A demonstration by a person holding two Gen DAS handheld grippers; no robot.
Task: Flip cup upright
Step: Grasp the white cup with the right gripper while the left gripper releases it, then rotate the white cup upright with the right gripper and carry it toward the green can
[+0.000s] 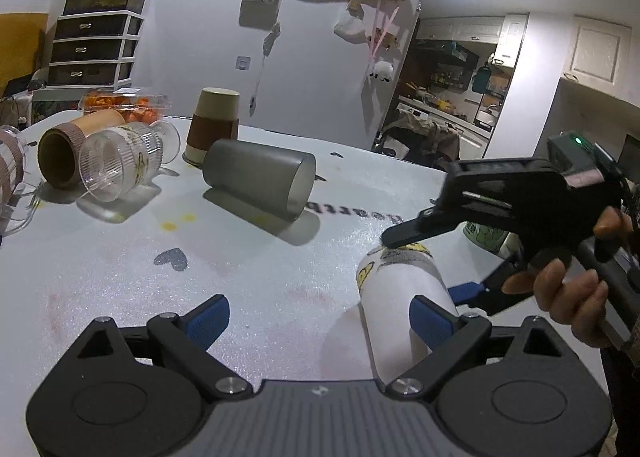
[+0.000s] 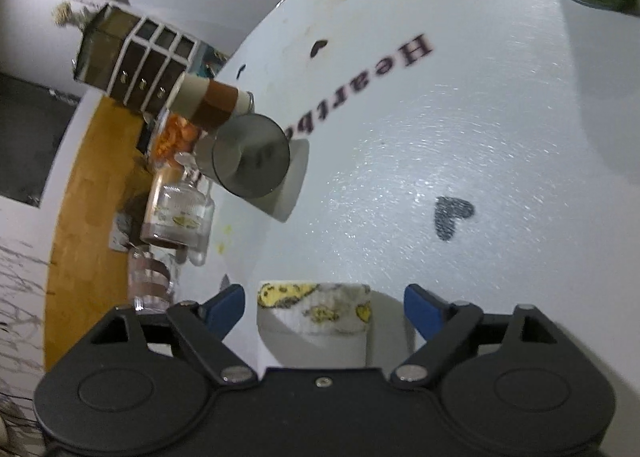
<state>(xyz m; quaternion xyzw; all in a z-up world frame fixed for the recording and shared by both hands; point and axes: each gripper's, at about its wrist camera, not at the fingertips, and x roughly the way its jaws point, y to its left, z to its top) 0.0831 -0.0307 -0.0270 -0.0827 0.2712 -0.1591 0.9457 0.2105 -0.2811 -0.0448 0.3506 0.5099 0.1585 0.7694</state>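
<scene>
Cup (image 1: 404, 297), white with yellow and grey cartoon prints, lies on its side on the white tabletop (image 1: 280, 277) near the edge closest to the person. In the right wrist view the same cup (image 2: 316, 313) sits between the two blue fingertips (image 2: 226, 307) of the right hand-held gripper (image 2: 324, 309), with a gap on each side; the jaws are spread wide and touch nothing. From the left wrist view that right hand-held gripper (image 1: 432, 257) comes in from the right, one black finger over the printed end of the cup and one blue-tipped finger low beside it, a hand (image 1: 568, 289) wrapped round its grip.

The left hand-held gripper (image 1: 320, 317) is also open; its right blue pad (image 1: 432, 321) overlaps the cup's side, and I cannot tell whether it touches.

Ahead of the cup a broad stretch of bare tabletop runs out, marked with a grey heart (image 1: 172, 259) and dark lettering (image 2: 360, 85). Beyond it a grey tumbler (image 1: 258, 177) lies on its side, well apart from the cup. Behind that a brown-banded paper cup (image 1: 214, 125) stands mouth down, and to the left a ribbed clear glass (image 1: 120, 161) and a brown cardboard tube (image 1: 72, 149) lie side by side near the far left edge. A green-printed mug (image 1: 486, 237) sits behind the right gripper.
</scene>
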